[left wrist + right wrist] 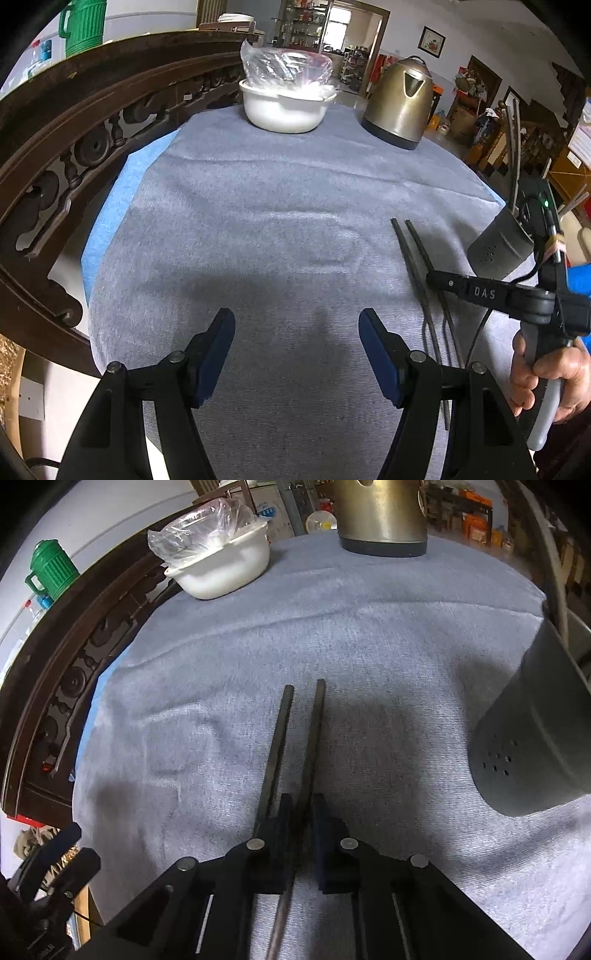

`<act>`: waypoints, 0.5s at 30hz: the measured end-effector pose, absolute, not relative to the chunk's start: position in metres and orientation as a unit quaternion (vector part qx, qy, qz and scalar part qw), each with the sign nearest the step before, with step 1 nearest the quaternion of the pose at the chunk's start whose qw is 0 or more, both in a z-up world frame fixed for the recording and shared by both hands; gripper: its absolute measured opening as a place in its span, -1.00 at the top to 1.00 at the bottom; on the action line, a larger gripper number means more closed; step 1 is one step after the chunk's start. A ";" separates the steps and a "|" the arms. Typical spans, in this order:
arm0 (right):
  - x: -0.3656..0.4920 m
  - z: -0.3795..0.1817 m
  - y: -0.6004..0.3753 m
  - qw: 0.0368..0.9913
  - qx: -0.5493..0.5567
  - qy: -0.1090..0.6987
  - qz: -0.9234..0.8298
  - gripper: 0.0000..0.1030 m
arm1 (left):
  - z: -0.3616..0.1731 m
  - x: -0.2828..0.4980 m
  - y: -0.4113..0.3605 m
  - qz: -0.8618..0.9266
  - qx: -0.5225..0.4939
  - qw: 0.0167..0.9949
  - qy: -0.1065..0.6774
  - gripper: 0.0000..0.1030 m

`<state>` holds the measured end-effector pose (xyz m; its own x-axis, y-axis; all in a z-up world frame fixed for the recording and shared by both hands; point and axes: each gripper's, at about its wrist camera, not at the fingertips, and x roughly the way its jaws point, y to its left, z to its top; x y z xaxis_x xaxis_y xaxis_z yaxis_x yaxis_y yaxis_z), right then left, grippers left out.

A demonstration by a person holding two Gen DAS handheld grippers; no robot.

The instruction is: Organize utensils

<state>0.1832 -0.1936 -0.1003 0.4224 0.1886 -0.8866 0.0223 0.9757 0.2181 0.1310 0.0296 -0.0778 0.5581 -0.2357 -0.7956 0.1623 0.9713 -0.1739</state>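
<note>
My right gripper (300,812) has its jaws drawn in tight on one of two dark chopsticks (314,734), the right-hand stick of the pair running between the blue pads, while its twin (275,746) lies just beside the left pad, outside the grip as far as I can tell. Both sticks rest on the grey cloth (221,664), nearly parallel, their square ends pointing away from me toward the kettle (382,517). I cannot say for certain that the held stick has left the cloth; it looks flat on it.

My left gripper (297,332) hangs over bare cloth with its jaws spread wide and nothing between them, well apart from the chopsticks, which in its view sit off to the right under the other tool and the hand (546,373) that grips it.

Just right of the sticks stands the dark utensil holder (535,738), a perforated cylinder; the left view shows a few long handles already standing up out of it (513,147), so I judge part of the sorting is done. What is left, as I read it, is this pair: lift the pinched stick, carry it to the holder and drop it in, then come back for the second. No other loose utensils show on the cloth.

Farther out, a white bowl (284,110) with a plastic bag in it sits at the far edge, next to the kettle, neither in the way.
</note>
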 end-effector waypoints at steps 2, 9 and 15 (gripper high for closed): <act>0.179 -0.099 -0.196 0.842 0.080 0.531 0.044 0.84 | -0.077 0.131 0.028 -0.116 -0.041 0.880 0.458 -0.36; 0.165 -0.097 -0.214 0.841 0.043 0.538 0.041 0.86 | -0.074 0.133 0.013 -0.131 -0.031 0.876 0.462 -0.36; 0.179 -0.093 -0.222 0.826 0.089 0.554 0.052 0.81 | -0.073 0.137 -0.001 -0.142 -0.030 0.872 0.468 -0.36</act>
